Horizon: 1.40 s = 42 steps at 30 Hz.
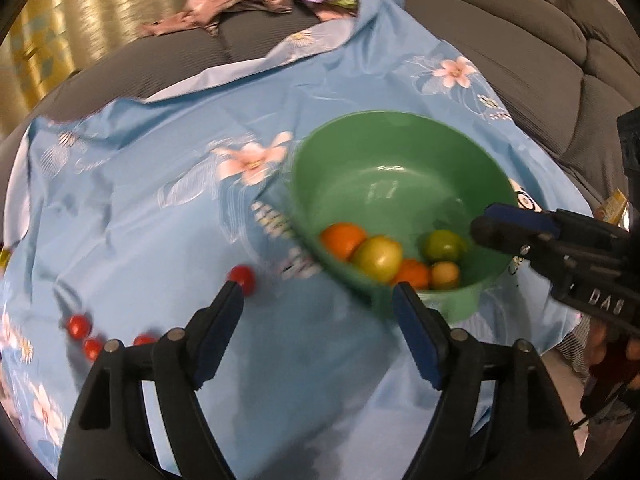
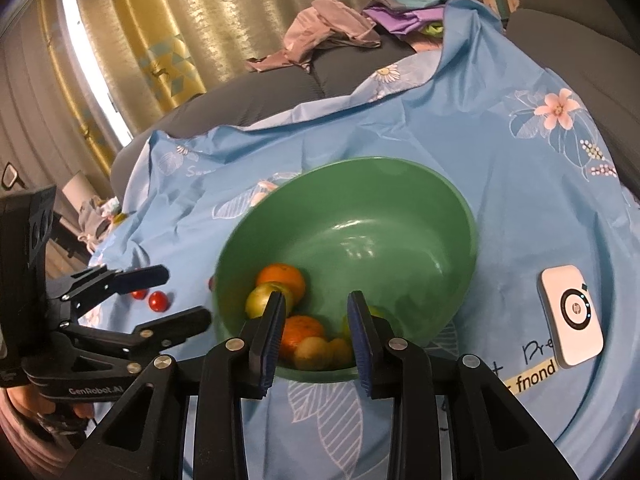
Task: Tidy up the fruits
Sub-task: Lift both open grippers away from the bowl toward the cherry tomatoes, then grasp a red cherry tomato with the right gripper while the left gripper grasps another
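Floral blue cloth point(image 2: 500, 184) drapes grey sofa point(image 2: 248, 96).

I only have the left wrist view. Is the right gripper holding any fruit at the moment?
Observer: No. The right wrist view shows the right gripper open, with nothing between its fingers, pointing into the green bowl.
Operator: Is anything lying past the bowl's right side?
Observer: Yes, a white HP device lies on the blue cloth, apart from the bowl.
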### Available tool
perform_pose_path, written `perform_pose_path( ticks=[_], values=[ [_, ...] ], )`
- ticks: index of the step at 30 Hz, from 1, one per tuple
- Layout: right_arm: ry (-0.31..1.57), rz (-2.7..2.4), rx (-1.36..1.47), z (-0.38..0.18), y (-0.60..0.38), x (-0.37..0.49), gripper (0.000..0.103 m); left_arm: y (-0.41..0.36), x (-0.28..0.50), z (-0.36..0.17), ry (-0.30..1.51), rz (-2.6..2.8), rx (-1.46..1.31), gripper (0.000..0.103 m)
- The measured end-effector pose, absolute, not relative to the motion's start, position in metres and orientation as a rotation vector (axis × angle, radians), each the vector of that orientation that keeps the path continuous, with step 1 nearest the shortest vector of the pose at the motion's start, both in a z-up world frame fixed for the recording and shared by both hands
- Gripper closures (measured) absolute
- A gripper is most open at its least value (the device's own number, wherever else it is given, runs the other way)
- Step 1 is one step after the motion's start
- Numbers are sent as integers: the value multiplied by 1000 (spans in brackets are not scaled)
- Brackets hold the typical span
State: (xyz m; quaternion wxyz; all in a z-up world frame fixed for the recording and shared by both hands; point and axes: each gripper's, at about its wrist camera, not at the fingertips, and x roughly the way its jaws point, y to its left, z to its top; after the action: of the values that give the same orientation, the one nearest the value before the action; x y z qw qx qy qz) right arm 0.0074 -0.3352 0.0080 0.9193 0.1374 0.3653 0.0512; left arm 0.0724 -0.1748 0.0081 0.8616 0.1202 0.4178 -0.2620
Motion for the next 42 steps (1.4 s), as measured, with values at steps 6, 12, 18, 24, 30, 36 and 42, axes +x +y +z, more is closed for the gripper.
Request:
perform_pose_path(
  ticks=[6,12,18,24,30,36,42],
  values=[
    [748,134,252,18,-316,6,71,-123,60,16,865,-473,172,25],
    [750,203,213,26,-286,6,71,-67,45,13,878,-364,96,25],
    [779,267,168,25,-252,11,71,-18,31,1,898,-272,40,25],
    [826,348,123,18,-212,23,71,11,23,-7,905,-256,-20,26],
    [905,435,61,-4,-168,49,71,22,30,-10,900,-262,-33,26],
    [952,491,-62,-24,-118,83,71,28,47,-13,893,-252,-14,26],
    [1002,502,-132,-42,-91,111,71,31,62,-13,884,-256,12,26]
  ],
)
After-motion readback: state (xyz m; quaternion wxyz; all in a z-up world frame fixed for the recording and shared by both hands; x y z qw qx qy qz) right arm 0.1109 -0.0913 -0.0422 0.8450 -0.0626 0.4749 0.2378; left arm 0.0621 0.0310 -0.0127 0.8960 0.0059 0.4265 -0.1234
